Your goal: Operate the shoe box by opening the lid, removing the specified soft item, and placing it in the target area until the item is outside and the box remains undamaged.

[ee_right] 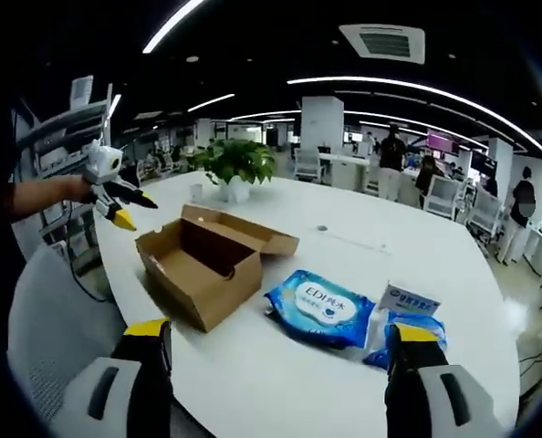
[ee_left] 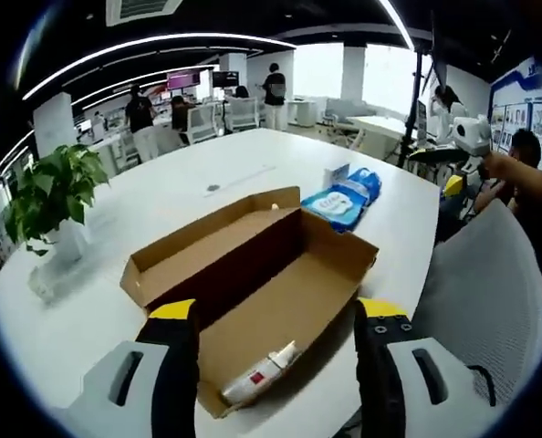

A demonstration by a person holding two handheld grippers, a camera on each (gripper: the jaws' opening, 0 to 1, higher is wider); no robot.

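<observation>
Lid of the brown cardboard shoe box [ee_left: 253, 274] already open, folded back flat on the white bench [ee_left: 161, 196]. Blue soft packs of wipes [ee_right: 319, 308] out on the bench just beside the box, maybe the soft item, so maybe most of the job done. Hard to be sure, though: one small white tube with a red label [ee_left: 257, 374] in the near corner inside the box. Box looks whole, no rips or dents. Left tongs [ee_left: 277, 360] wide open, holding nothing, hanging over the near end of the box. Right tongs [ee_right: 277, 365] wide open too, holding nothing, above the bench near the blue packs.
</observation>
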